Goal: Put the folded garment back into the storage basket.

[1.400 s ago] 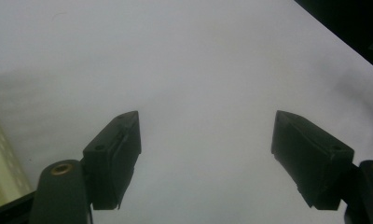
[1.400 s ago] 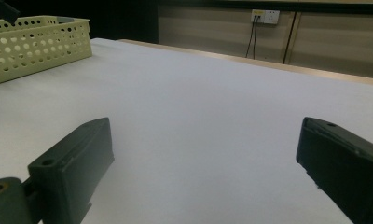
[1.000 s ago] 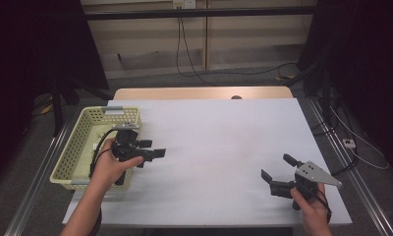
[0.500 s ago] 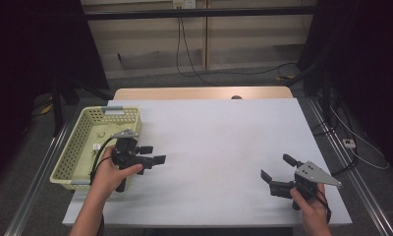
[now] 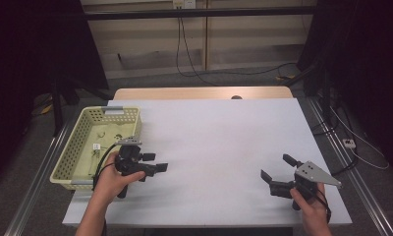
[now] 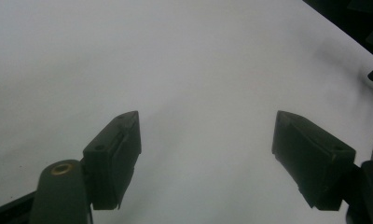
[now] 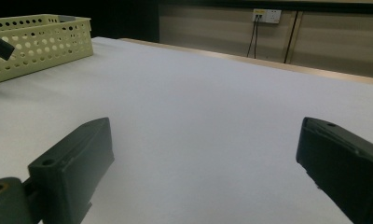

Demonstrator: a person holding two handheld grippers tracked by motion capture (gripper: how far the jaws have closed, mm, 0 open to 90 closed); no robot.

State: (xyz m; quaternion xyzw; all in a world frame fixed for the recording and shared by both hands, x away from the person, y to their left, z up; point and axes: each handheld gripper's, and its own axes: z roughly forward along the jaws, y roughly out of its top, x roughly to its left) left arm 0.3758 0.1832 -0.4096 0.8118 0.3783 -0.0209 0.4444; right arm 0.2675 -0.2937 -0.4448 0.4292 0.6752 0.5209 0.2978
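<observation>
resting apart on the table (image 5: 219, 132), both grippers' jaws gape empty.

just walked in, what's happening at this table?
A person holds a pair of tongs in each hand over a white table. The left tongs hang open and empty beside a yellow perforated basket with a few small items in it. The right tongs sit near the table's right front corner, also open and empty. Nothing is gripped.
</observation>
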